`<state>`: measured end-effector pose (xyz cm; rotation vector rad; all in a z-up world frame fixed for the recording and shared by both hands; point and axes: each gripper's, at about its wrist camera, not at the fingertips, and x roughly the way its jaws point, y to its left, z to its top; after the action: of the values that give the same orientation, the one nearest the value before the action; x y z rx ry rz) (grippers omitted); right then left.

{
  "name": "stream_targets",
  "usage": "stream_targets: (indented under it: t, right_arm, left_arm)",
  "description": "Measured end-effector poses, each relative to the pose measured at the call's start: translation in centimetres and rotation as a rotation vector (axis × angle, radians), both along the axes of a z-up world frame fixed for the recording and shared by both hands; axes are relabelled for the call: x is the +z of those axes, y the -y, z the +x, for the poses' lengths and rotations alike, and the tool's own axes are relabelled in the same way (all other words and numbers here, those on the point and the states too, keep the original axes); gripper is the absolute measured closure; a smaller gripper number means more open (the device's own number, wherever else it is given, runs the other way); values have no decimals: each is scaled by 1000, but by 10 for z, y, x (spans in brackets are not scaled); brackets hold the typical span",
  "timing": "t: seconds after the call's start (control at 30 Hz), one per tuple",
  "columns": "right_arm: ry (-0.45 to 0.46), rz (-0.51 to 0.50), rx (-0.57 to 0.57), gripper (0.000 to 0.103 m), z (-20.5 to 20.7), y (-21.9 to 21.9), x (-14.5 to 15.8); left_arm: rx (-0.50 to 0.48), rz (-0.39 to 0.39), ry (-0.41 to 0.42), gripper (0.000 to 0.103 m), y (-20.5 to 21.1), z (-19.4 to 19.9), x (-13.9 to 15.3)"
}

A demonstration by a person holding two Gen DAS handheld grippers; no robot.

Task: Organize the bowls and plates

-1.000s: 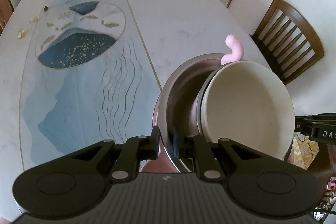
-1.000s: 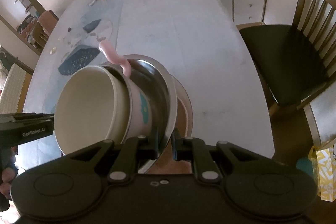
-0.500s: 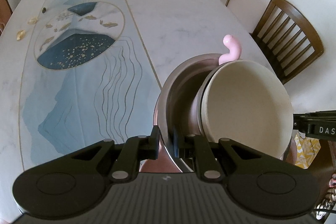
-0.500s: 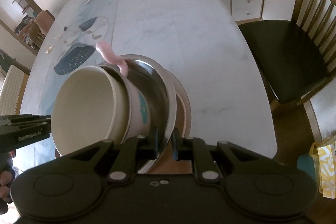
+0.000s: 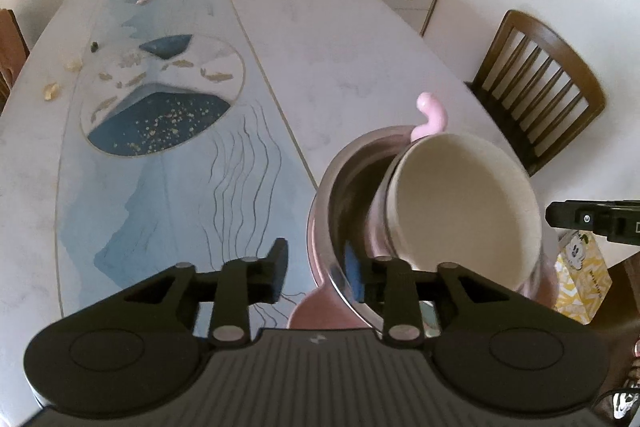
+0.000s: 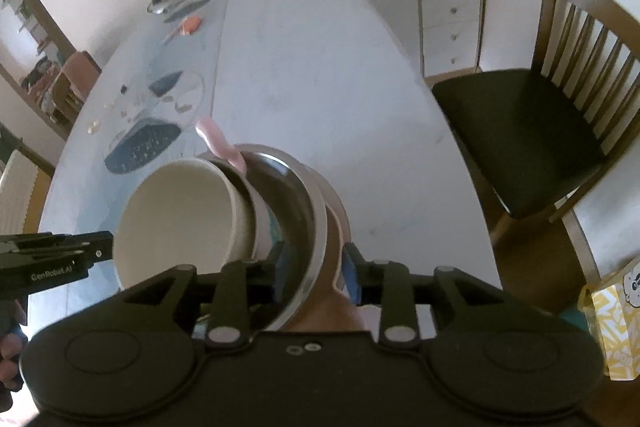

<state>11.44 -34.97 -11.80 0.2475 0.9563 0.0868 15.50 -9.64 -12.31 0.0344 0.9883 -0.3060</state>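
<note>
Both tongs, left and right, are opening astride the steel bowl's near rim; we release the stack.

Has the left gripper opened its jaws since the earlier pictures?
Yes. The left gripper was clamped on the steel bowl's rim; its jaws are opening, the left finger now clear of that rim.

Soft, even daylight, no hard shadows. Heavy fisheye bending, black vignette in corners. Slight motion blur on steel bowl rim; washed-out glare on table.
</note>
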Motion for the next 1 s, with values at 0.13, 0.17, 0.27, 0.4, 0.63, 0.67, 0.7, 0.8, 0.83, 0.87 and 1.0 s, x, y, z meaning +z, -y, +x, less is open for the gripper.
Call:
stream_targets:
  t: [0.13, 0.17, 0.27, 0.4, 0.63, 0.67, 0.7, 0.8, 0.83, 0.87, 1.0]
  right_arm:
    - [54, -2, -6, 65, -16, -6, 13]
    - [70, -6, -5, 63, -20, -8, 17]
    - [115, -18, -1, 55, -34, -17, 27]
    - [170, -28, 3, 41, -50, -27, 38]
    - [253, -29, 44, 25, -72, -32, 52]
    - [265, -33, 52, 23, -75, -32, 54]
    - [279, -42, 59, 22, -78, -31, 58]
    - [313, -55, 89, 18, -85, -29, 65]
    - [325, -60, 101, 17, -88, -28, 67]
    - [335, -64, 112, 15, -90, -28, 69]
    - [377, -75, 157, 9, -99, -30, 75]
  left_arm:
    - [-18, -19, 48, 46, -5, -13, 12]
    - [-27, -22, 64, 45, -6, -17, 16]
    - [-48, -22, 89, 45, -6, -28, 24]
    - [-64, -8, 150, 35, -5, -46, 38]
    - [-28, -9, 226, 30, -1, -77, 58]
    - [-14, -11, 233, 28, 1, -82, 60]
    - [-2, -12, 238, 28, 3, -87, 62]
    - [22, -19, 247, 28, 7, -101, 66]
    - [32, -19, 249, 28, 10, -106, 67]
    - [40, -19, 252, 28, 12, -110, 68]
    - [72, -22, 269, 24, 21, -127, 71]
